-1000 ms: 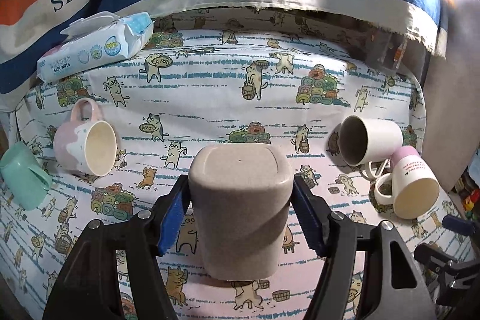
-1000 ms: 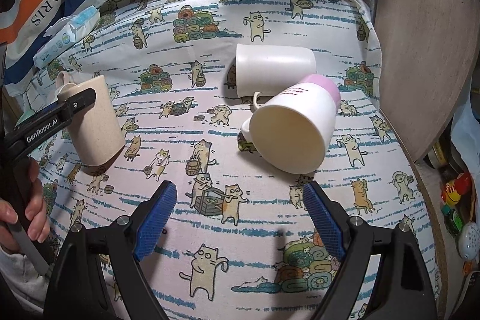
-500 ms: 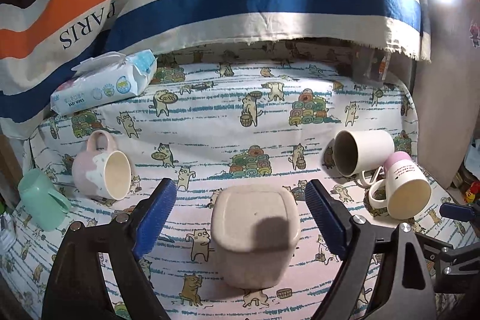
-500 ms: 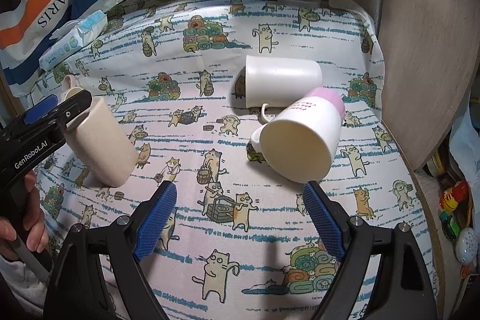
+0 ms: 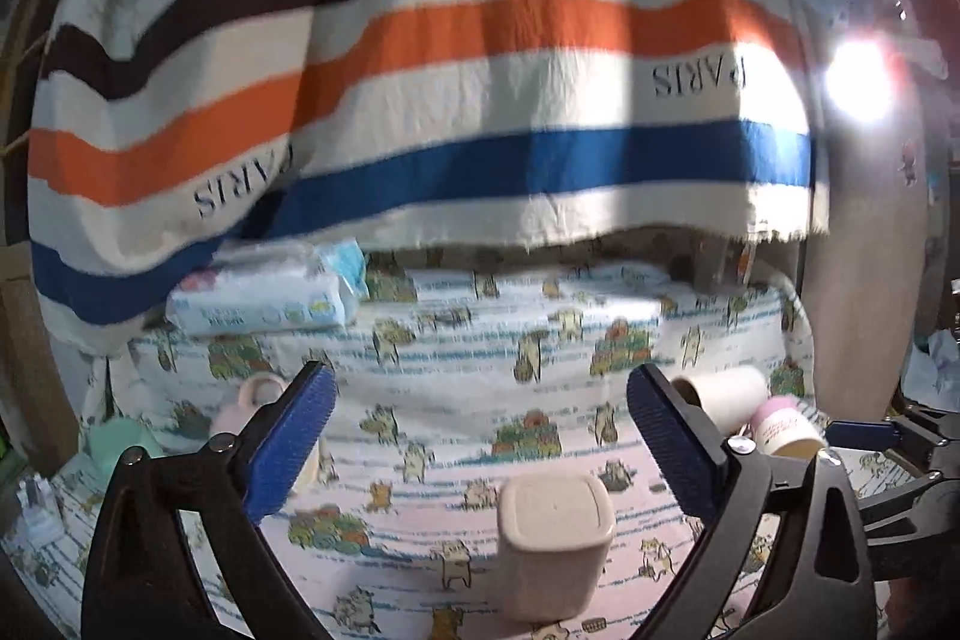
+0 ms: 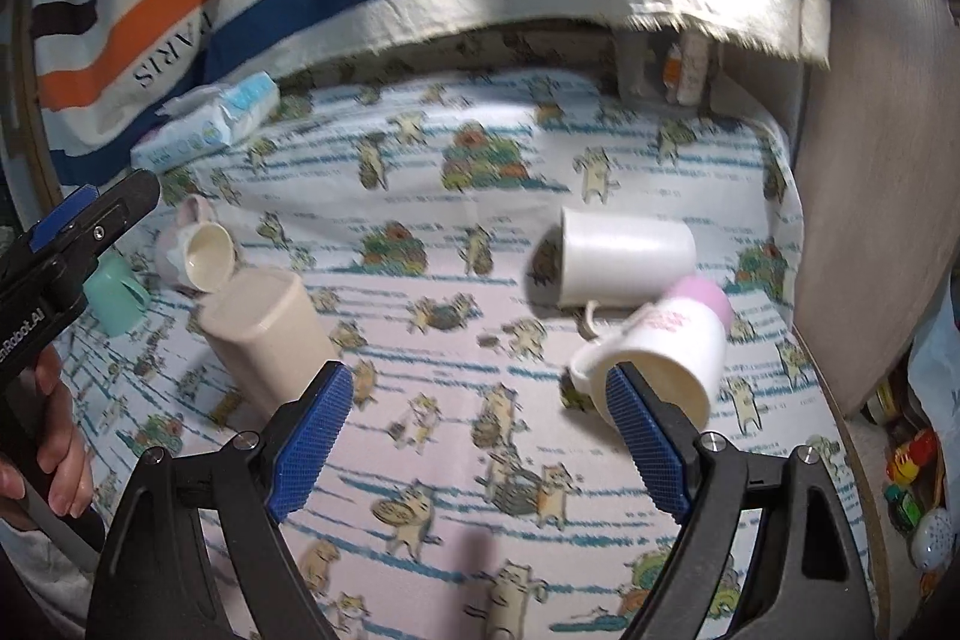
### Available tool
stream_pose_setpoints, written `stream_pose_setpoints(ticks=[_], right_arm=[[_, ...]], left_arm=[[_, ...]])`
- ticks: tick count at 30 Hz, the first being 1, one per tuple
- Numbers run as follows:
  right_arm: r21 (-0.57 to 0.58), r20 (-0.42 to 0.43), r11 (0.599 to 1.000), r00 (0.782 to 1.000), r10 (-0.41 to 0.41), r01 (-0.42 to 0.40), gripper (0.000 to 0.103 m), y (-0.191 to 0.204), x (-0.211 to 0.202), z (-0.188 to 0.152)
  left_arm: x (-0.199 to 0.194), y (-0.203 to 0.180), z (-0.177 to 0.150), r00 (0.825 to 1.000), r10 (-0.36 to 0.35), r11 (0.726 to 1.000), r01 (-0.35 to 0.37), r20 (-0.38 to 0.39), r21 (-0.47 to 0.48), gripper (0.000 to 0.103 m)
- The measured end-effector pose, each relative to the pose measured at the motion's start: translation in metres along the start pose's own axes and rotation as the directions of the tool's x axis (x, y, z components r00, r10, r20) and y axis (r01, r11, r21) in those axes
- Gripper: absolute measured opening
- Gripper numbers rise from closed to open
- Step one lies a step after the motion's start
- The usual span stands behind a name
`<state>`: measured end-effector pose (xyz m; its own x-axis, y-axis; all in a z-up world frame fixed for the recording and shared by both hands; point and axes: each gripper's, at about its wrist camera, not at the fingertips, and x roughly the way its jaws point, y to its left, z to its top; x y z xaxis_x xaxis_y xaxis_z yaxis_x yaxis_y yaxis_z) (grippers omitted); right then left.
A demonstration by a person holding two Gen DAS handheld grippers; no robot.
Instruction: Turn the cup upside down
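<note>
Cup [image 5: 555,544] stands base-up on the tabletop [image 5: 456,364], axis upright, just below and ahead of the left tongs [image 5: 480,436], which gape apart, touching nothing. Right tongs [image 6: 480,436], also apart, sit farther off, cup [image 6: 264,334] to their left.

Home setting, cat-print tablecloth [image 6: 540,232], striped PARIS blanket [image 5: 456,112], baby wipes pack [image 5: 258,298], mugs [image 6: 624,256]
</note>
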<state>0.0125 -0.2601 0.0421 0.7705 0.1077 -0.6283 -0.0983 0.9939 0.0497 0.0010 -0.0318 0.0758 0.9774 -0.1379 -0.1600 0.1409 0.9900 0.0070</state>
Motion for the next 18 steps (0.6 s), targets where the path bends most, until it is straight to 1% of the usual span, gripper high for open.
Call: stream_pose_setpoints(ticks=[1,2,4,6,9,10,12,14,16,18], right_arm=[[-0.01,0.016,1.0,1.0,0.012,-0.012,0.091,0.005,-0.002,0.002],[-0.023,0.034,0.999,0.999,0.023,-0.022,0.093,0.011,-0.005,0.004],[-0.044,0.082,0.999,0.996,0.029,-0.025,0.102,0.021,-0.011,0.008],[-0.062,0.126,0.998,0.992,0.024,-0.016,0.102,0.029,-0.017,0.011],[-0.089,0.179,0.996,0.984,0.003,0.014,0.102,0.04,-0.021,0.014],[-0.092,0.195,0.996,0.981,-0.005,0.024,0.102,0.042,-0.021,0.014],[-0.093,0.243,0.995,0.97,-0.008,0.032,0.102,0.046,-0.022,0.012],[-0.089,0.314,0.995,0.949,-0.018,0.048,0.102,0.047,-0.021,0.006],[-0.089,0.35,0.993,0.936,-0.042,0.078,0.102,0.049,-0.015,0.0],[-0.091,0.356,0.992,0.933,-0.045,0.083,0.102,0.05,-0.007,-0.005]], left_arm=[[-0.006,0.002,0.002,1.0,0.003,1.0,-0.004,0.026,0.008,0.103],[-0.011,0.002,0.004,0.998,0.015,1.0,-0.016,0.054,0.025,0.103],[-0.014,0.002,0.006,0.997,0.043,0.996,-0.048,0.072,0.07,0.102],[-0.015,0.006,0.004,0.996,0.048,0.996,-0.055,0.08,0.077,0.102],[-0.016,0.018,-0.001,0.997,0.008,0.999,-0.011,0.076,0.041,0.102],[-0.017,0.021,-0.004,0.997,0.004,0.999,-0.007,0.079,0.035,0.103],[-0.019,0.025,-0.012,0.995,0.013,0.999,-0.017,0.096,0.041,0.103],[-0.019,0.027,-0.02,0.994,0.017,0.999,-0.022,0.106,0.049,0.103],[-0.016,0.03,-0.029,0.996,0.0,0.999,-0.004,0.093,0.05,0.103],[-0.013,0.034,-0.038,0.997,-0.005,0.999,0.003,0.072,0.038,0.102]])
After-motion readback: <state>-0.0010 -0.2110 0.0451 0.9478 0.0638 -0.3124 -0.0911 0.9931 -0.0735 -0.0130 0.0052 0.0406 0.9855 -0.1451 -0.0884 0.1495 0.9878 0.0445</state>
